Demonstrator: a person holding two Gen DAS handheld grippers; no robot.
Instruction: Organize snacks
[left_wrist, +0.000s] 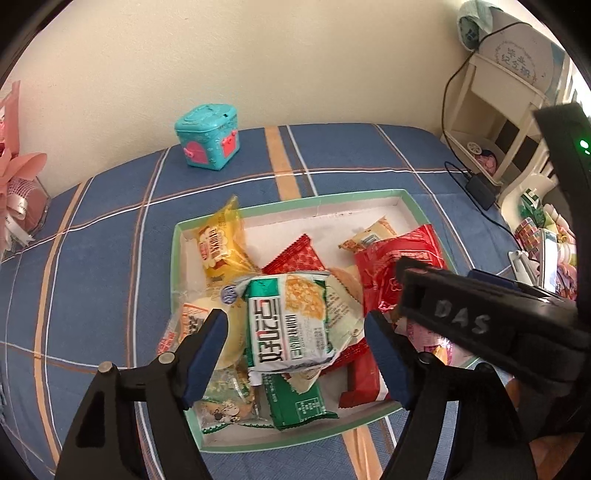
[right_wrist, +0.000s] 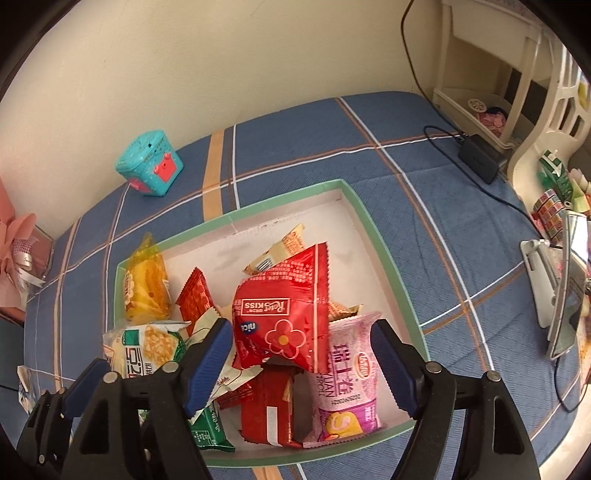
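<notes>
A shallow white tray with a green rim (left_wrist: 295, 197) (right_wrist: 376, 236) lies on a blue plaid cloth and holds several snack packets in a loose pile. My left gripper (left_wrist: 294, 315) hangs open over it. A green-and-white packet (left_wrist: 291, 321) lies between its blue pads without touching them. A yellow packet (left_wrist: 218, 247) leans in the tray's far left corner. My right gripper (right_wrist: 303, 324) is open over the tray's right half. A red flower-printed packet (right_wrist: 284, 310) and a pink roll packet (right_wrist: 351, 376) sit between its pads, ungripped. The right gripper's black body (left_wrist: 461, 317) crosses the left wrist view.
A teal toy box (left_wrist: 208, 134) stands by the back wall. A black adapter with its cable (right_wrist: 478, 157) lies at the far right beside a cream shelf (left_wrist: 495, 110). A phone on a stand (right_wrist: 565, 288) is at the right edge, pink flowers (left_wrist: 18, 192) at the left.
</notes>
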